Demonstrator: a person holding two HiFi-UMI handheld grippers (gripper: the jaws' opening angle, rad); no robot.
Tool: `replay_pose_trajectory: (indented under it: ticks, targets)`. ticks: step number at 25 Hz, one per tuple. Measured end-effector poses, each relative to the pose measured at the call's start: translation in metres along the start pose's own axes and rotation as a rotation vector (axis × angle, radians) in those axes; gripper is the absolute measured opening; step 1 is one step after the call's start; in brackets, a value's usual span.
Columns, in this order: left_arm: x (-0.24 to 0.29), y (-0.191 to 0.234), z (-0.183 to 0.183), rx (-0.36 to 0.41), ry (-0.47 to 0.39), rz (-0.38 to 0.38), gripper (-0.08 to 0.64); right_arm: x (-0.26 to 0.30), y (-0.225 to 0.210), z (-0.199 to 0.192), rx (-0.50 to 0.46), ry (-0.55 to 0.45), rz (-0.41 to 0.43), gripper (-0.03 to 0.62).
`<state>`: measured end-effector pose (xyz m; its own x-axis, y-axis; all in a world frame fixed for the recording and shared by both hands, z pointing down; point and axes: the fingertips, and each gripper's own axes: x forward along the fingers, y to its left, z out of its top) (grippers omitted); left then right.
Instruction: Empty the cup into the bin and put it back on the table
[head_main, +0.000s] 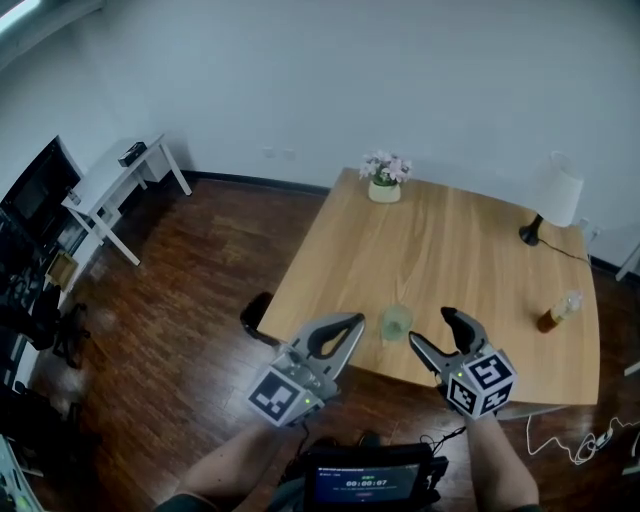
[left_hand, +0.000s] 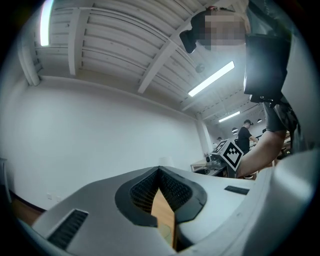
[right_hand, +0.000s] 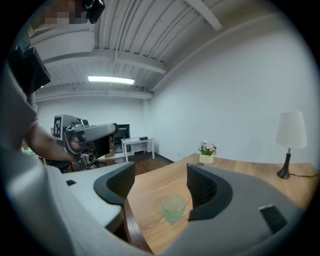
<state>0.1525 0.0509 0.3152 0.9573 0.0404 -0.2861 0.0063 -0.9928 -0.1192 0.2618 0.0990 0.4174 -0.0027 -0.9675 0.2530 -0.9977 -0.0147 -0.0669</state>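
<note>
The cup (head_main: 396, 322) stands upright on the bench (head_main: 450, 240), close to the near edge, and nothing touches it. It is pale green and see-through, and I cannot tell if anything is inside.

The right gripper (head_main: 432, 328) is just to the right of the cup. Its jaws are wide apart, and its own view shows the cup a little way ahead between them, not yet held. The left gripper (head_main: 345, 335) is just to the left of the cup, with its jaws closed and nothing in them.

A dark thing (head_main: 257, 312) sits on the floor by the left corner of the bench. It may be the bin, but I cannot be sure.

I think the job is only starting: the cup needs to be picked up, tipped out into the bin and put back
</note>
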Motion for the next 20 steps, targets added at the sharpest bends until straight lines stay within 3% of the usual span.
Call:
replay_pose_trajectory:
  ticks: [3,12,16,17,20]
  targets:
    - [0.005,0.011,-0.013,-0.02,0.018,0.0,-0.008,0.014,-0.009,-0.013,0.0,0.04,-0.015,0.378]
    - [0.015,0.033,-0.065,-0.056,0.057,-0.022,-0.008,0.05,-0.025,-0.054,0.028,0.153,-0.026,0.379]
    - [0.012,0.046,-0.1,-0.111,0.087,0.032,-0.008,0.067,-0.026,-0.082,0.045,0.211,-0.018,0.382]
    - [0.011,0.049,-0.106,-0.119,0.093,0.037,-0.008,0.071,-0.026,-0.089,0.049,0.224,-0.018,0.424]
    - [0.011,0.055,-0.128,-0.127,0.124,0.031,-0.008,0.081,-0.028,-0.109,0.057,0.251,-0.028,0.428]
